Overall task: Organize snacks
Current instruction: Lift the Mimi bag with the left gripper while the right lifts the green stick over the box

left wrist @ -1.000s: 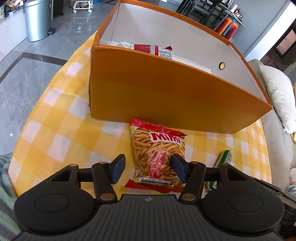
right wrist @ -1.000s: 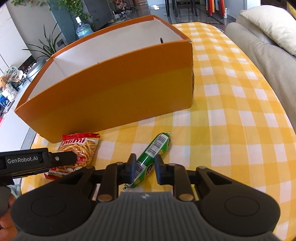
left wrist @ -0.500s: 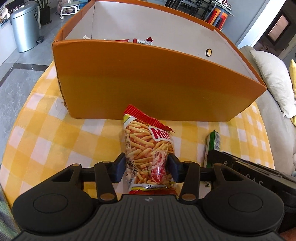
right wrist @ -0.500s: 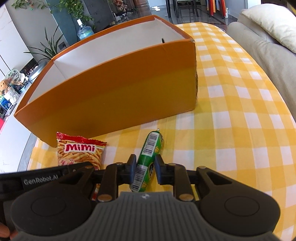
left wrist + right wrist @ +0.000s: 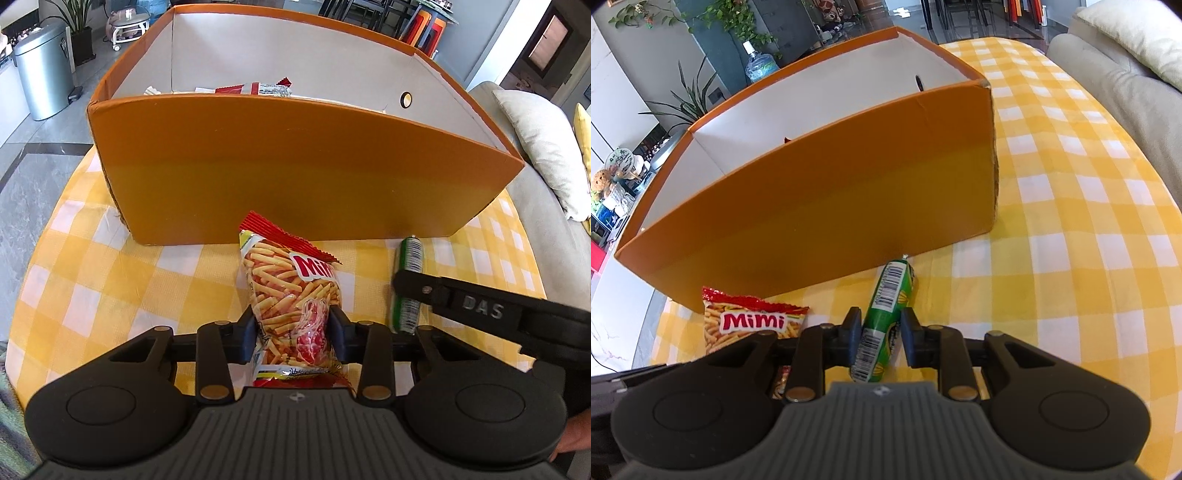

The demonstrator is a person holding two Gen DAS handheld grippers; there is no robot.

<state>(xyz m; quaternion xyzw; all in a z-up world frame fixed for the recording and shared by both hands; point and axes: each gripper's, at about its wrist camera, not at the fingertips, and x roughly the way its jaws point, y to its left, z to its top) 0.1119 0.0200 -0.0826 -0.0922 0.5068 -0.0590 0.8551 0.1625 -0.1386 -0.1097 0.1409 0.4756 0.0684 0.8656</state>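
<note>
My left gripper point(image 5: 292, 332) is shut on the red and yellow Mimi snack bag point(image 5: 291, 291) and holds it upright in front of the orange box point(image 5: 288, 177). My right gripper point(image 5: 881, 338) is shut on a green snack tube point(image 5: 886, 314), lifted near the box's front wall point(image 5: 827, 206). The tube also shows in the left wrist view point(image 5: 408, 284), and the Mimi bag shows in the right wrist view point(image 5: 750, 325). Inside the box lies a red and white packet point(image 5: 255, 88).
The box stands on a yellow and white checked tablecloth point(image 5: 1071, 229). A grey sofa with a pale cushion point(image 5: 535, 140) lies to the right. A metal bin point(image 5: 44, 70) stands on the floor at the far left.
My left gripper has closed on the Mimi bag and lifted it off the cloth. My right gripper has raised the green tube and moved it toward the box.
</note>
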